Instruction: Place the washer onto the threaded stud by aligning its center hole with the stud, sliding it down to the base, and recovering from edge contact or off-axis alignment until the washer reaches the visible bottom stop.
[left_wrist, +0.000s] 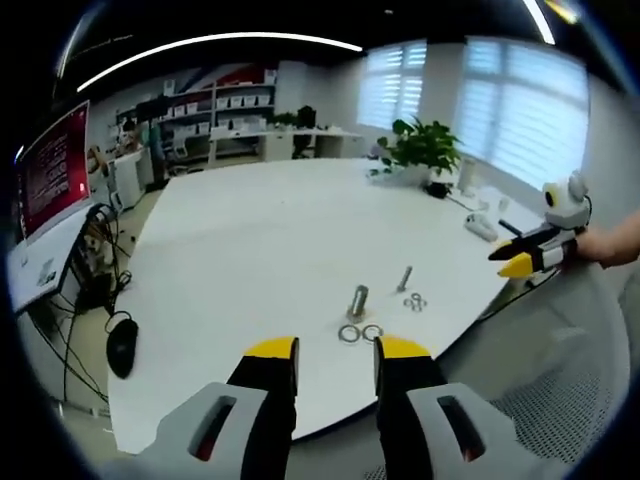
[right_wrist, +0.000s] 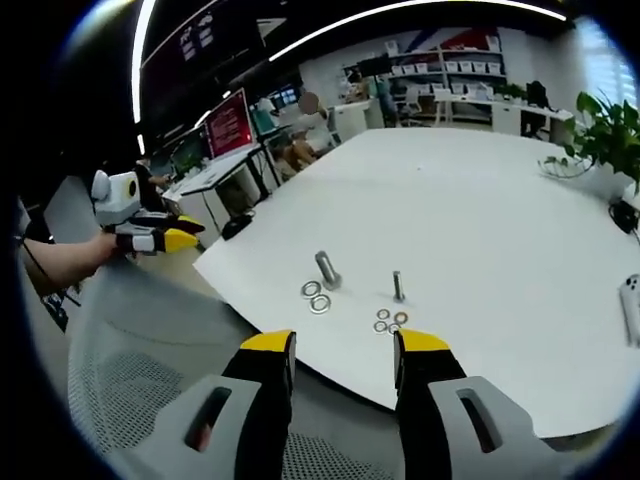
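While the left gripper (left_wrist: 335, 362) hangs open and empty above the table edge (left_wrist: 300, 425), two washers (left_wrist: 359, 333) lie flat just beside the thick stud (left_wrist: 358, 300), so it should descend straight onto one. Seen from the right gripper view, the right gripper (right_wrist: 338, 362) is also open and empty, near the thin stud (right_wrist: 398, 286) with its small washers (right_wrist: 390, 320); grip a washer by its rim and keep the hole level over the stud.

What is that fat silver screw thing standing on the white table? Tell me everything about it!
The fat bolt is a short, thick stud of shiny grey metal, standing upright but looking a bit tilted on the white table near its edge. Two large washers lie flat just in front of its base; whether they touch it is unclear. Nothing is on it yet, and no gripper touches it. Its threads are too small to make out.
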